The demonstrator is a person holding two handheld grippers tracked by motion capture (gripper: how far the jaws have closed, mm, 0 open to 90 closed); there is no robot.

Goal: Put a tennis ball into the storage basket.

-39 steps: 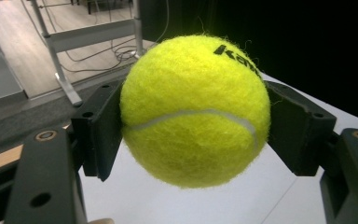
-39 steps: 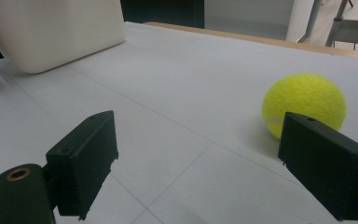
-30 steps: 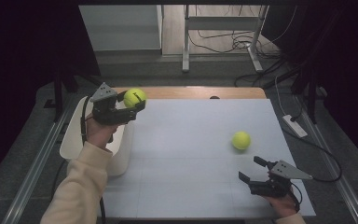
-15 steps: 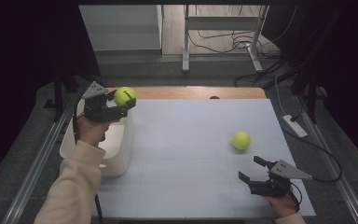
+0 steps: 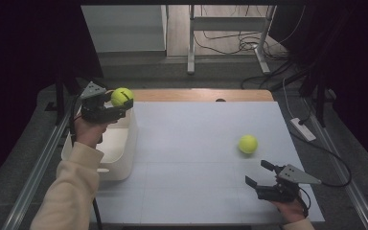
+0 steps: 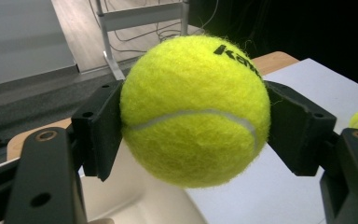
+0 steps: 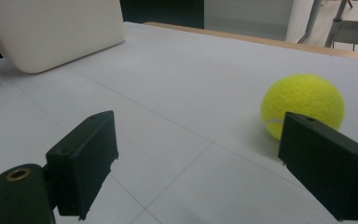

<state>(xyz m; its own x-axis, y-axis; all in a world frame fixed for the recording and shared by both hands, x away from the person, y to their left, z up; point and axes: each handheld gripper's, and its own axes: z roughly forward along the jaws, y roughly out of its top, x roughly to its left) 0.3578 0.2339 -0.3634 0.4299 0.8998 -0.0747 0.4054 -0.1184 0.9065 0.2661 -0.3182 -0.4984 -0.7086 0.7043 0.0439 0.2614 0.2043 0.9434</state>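
Holding one tennis ball (image 5: 122, 96) clamped in left tool (image 5: 116, 102) above the far end of the white bin (image 5: 124, 153) at the worktop's (image 5: 191, 158) left edge, likely lining up a drop. Keeping left forearm reaching far, tool level. Resting right tool (image 5: 259, 175) wide and empty at near right, second ball (image 5: 247, 143) lying just beyond it.

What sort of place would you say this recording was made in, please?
Probably a lab or workshop recording station: a white-topped table amid dark surroundings, loose cables on the floor, and a grey metal desk frame behind.
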